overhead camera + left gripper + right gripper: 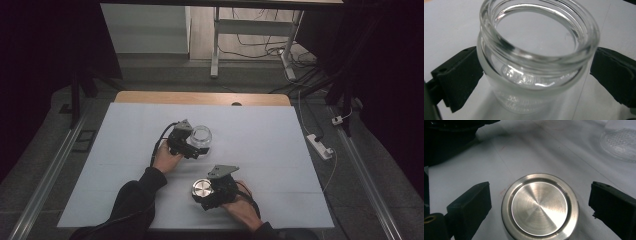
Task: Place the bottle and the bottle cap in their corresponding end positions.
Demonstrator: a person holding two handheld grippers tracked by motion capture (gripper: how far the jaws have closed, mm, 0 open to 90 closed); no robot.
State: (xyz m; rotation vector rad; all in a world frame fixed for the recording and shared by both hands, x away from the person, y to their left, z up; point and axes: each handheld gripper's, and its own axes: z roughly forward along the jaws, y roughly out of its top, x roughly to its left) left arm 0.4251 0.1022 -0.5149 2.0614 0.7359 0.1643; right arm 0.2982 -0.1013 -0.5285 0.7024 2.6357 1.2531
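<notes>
An empty clear glass jar [536,62] without a lid stands upright on the white table cover [270,145], left of centre in the high view [201,136]. My left gripper [536,75] has a black jaw pressed against each side of the jar, shut on it [194,146]. A round brushed-metal lid [539,206] lies flat near the front edge [201,189]. My right gripper [540,205] straddles the lid, open, with a gap on either side [203,196]. The jar's lower part [621,143] shows blurred at the top right of the right gripper view.
The cover spans the table up to a bare wooden strip [200,97] at the far edge. A white power strip [320,146] and cables lie on the floor to the right. White desk legs [215,45] stand beyond the table.
</notes>
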